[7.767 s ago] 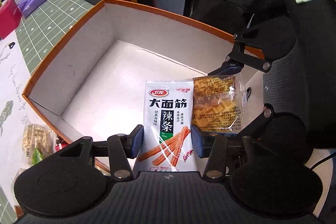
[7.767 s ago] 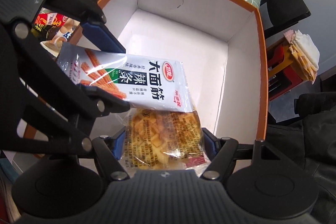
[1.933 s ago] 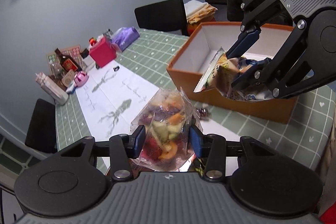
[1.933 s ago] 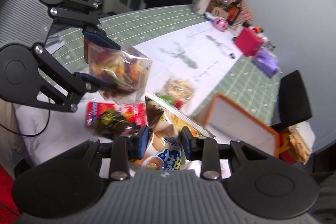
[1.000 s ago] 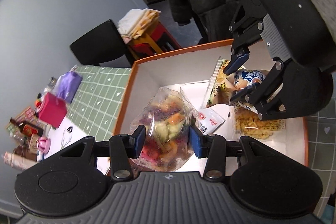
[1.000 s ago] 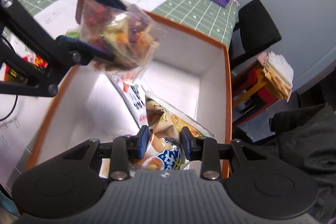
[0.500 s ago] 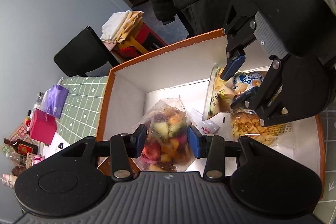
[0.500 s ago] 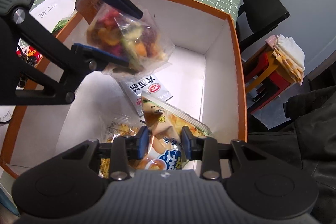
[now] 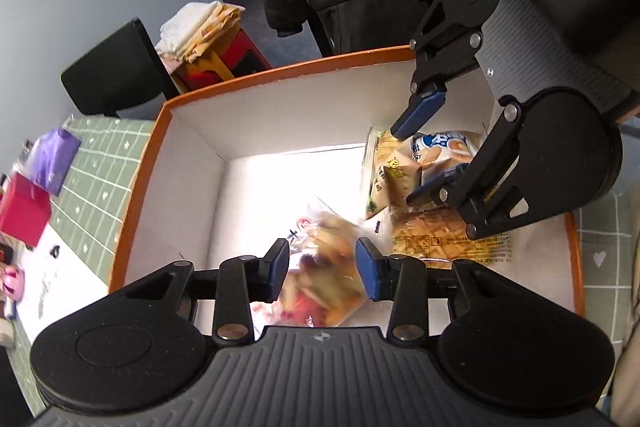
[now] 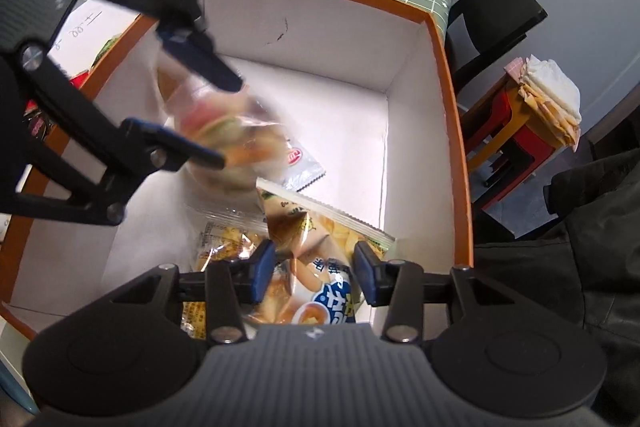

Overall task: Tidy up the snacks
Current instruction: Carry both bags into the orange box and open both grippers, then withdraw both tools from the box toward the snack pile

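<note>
Left tongs point(image 9: 322, 269) are hanging over the orange-walled white cardboard box point(image 9: 280, 115), blurry clear bag of mixed dried fruit point(image 9: 320, 275) between them, grip unclear. Right tongs point(image 10: 314, 273) have just been opening, tan crinkly snack bag with blue lettering point(image 10: 316, 275) sitting loose inside.

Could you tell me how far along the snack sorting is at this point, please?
Done: a white spicy-strip packet and a yellow cracker packet lie in the orange box. In hand: the right gripper, jaws just opening, releases the beige chip bag; the left gripper lowers the blurred mixed-fruit bag. Left: snacks beside the box.
</note>
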Motion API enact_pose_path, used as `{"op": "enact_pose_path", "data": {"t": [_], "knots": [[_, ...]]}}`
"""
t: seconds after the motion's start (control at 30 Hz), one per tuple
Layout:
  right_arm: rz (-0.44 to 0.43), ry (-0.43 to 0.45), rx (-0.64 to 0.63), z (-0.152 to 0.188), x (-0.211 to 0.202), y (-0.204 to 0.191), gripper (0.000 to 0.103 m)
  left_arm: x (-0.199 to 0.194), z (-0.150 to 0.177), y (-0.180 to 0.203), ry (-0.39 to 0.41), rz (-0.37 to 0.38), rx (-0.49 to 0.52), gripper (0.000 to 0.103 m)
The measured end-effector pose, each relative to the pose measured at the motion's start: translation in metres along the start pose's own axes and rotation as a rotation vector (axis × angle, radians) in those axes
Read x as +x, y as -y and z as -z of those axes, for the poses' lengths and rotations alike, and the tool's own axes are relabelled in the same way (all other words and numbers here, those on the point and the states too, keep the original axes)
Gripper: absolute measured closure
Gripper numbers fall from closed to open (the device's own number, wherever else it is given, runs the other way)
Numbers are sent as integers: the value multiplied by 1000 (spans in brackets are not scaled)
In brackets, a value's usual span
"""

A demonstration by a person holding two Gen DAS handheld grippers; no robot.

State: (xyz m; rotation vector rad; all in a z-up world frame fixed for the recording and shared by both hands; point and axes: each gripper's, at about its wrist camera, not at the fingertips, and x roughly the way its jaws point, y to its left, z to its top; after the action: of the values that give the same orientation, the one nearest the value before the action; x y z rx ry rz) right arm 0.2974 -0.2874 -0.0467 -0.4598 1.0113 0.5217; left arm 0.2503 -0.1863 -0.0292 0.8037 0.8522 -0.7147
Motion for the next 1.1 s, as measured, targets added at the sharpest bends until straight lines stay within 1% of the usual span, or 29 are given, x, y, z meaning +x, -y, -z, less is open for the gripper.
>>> {"op": "enact_pose_path", "data": {"t": [0.1,0.13,0.17,0.2,0.23,0.3,0.4,0.47,0.5,0.67,0.73,0.9,1.03,1.1], "knots": [[-1,0,10,1,-1,-1,57,-4,1,-3,-1,14,-27,55],[-4,0,14,2,-2,-1,52,-6,0,-4,-1,18,-32,54],[-4,1,16,2,-3,-1,48,-8,0,-4,-2,20,-35,50],[-1,3,15,2,-4,-2,40,-10,-1,-3,-1,17,-34,47],[1,7,13,2,-6,-3,38,-13,-1,-3,1,12,-31,45],[1,21,21,1,-11,-3,38,-19,-1,-1,3,6,-32,43],[-22,50,62,-1,-20,-1,37,-29,0,0,-5,-1,-52,39],[-27,72,81,-1,-26,-2,36,-39,3,-1,-2,3,-70,36],[-28,81,86,-1,-29,-4,33,-44,5,-1,-4,1,-86,34],[-12,128,70,-3,-46,-26,28,-71,17,-2,-27,-27,-138,33],[-11,162,60,-5,-57,-37,25,-83,25,-5,-37,-33,-178,33],[-36,243,41,-12,-81,-67,24,-113,58,-12,-60,-82,-288,31],[-83,298,24,-15,-94,-96,24,-133,92,-17,-74,-91,-386,30],[-115,318,32,-17,-97,-113,24,-143,111,-20,-73,-92,-452,30]]}}
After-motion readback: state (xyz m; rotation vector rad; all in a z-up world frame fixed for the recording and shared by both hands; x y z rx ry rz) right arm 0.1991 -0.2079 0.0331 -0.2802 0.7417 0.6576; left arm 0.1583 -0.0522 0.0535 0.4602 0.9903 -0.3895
